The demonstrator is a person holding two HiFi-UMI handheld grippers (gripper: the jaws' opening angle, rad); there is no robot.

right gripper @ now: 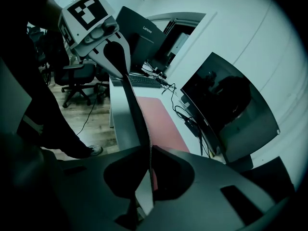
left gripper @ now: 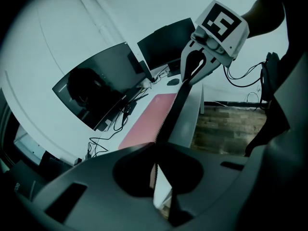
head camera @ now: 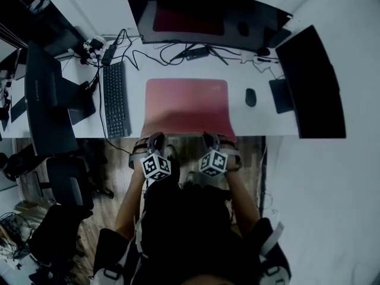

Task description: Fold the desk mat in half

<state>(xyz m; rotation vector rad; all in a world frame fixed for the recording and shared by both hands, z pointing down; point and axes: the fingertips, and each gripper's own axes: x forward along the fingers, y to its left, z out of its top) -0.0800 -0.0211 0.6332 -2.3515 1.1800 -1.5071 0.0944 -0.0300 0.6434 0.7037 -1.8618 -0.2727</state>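
A long white counter [head camera: 261, 120] runs across the room above a wooden floor [head camera: 119, 159], where dark office chairs [head camera: 68, 183] stand off its left end. Along the counter's back edge a wide curved monitor [head camera: 202, 19] sits in the middle. A second dark monitor [head camera: 312, 82] stands angled at the right end, and a dark Lenovo screen [head camera: 44, 105] stands at the left end.

The red desk mat [head camera: 187, 103] lies in the middle of the counter, in front of the curved monitor. Its far part is flat on the top, while its near edge is held up off the counter's front edge. That edge runs as a taut dark line from one pair of tongs to the other.

A black keyboard [head camera: 116, 98] lies lengthwise near the mat's left side without touching it. The left tongs [left gripper: 155, 150] are closed on the mat's near edge toward its left corner. The right tongs [right gripper: 149, 150] are closed on the same edge toward its right corner. Each pair has the thin sheet pinched between its jaws.

A black mouse [head camera: 250, 97] rests near the mat's right side, apart from it. Just behind the mat's far edge, loose black cables [head camera: 148, 55] trail along the back of the counter under the curved monitor.
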